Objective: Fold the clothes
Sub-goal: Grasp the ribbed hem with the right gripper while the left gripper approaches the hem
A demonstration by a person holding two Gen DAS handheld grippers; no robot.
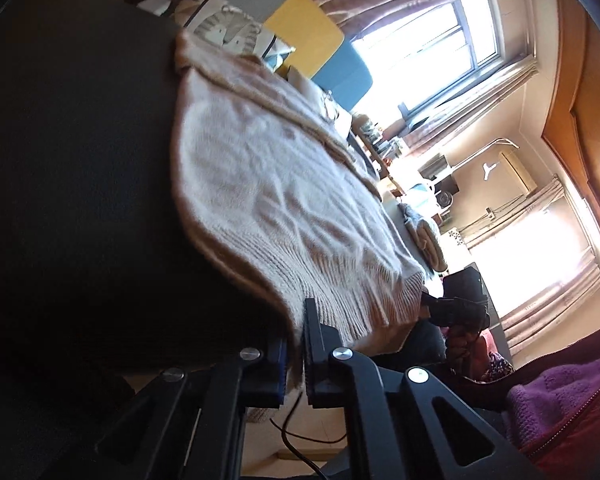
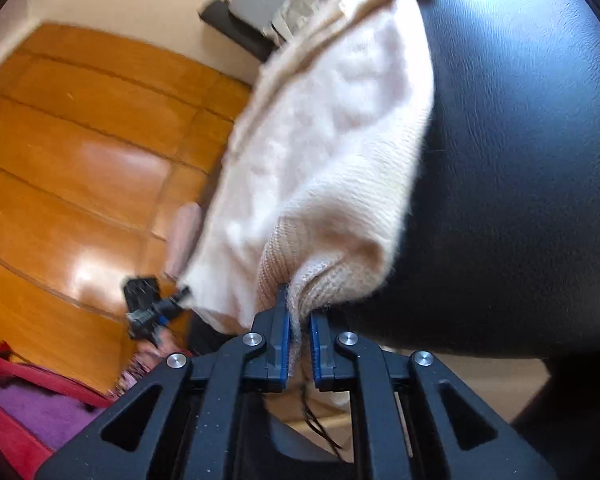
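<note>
The soft, floppy pink sweater [image 1: 268, 184] lies on the black worktop [image 1: 72, 180], left tongs [image 1: 296, 344] and right tongs [image 2: 299, 320] each pinching its ribbed hem, the firmest edge to hold.

Sweater [image 1: 268, 184] on table [image 1: 80, 180], hem overhanging edge.

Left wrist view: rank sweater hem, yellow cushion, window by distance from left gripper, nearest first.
1. Sweater hem: clamped in the left gripper, bottom centre.
2. Yellow cushion: beyond the sweater's far end, top centre.
3. Window: back wall, upper right, behind the cushion.
</note>
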